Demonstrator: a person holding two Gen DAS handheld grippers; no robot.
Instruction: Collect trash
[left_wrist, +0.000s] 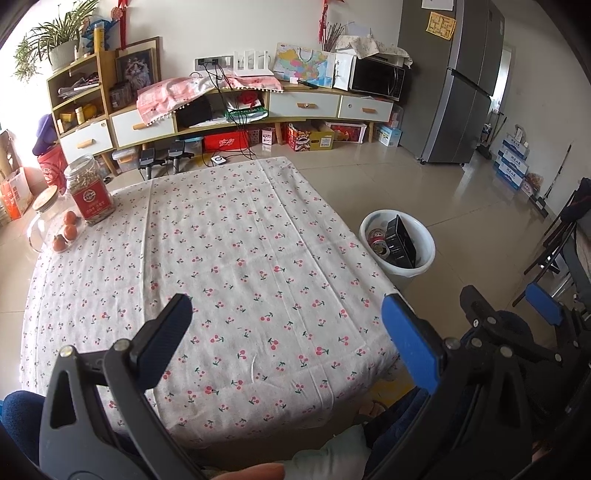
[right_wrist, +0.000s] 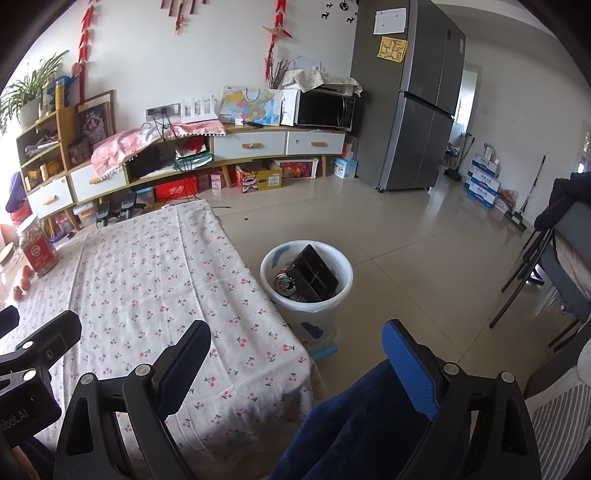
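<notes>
Living room, low table under cherry-print cloth (left_wrist: 236, 258), no loose trash visible on it. White plastic bin (right_wrist: 341, 275) just beside table holds black tray (right_wrist: 314, 277) and 2 cans. Left gripper (left_wrist: 288, 339) and right gripper (right_wrist: 299, 360) both spread wide, empty. Probably wrap-up: person should scan floor before quitting.

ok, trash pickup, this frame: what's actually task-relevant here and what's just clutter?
Task-relevant:
- white bin on the floor beside the table
- black tray and cans already in it
- left gripper and right gripper, jaws open, empty

Just lying about:
- red-label jar
- glass jar with lid
- small orange fruits
- cherry-print tablecloth
</notes>
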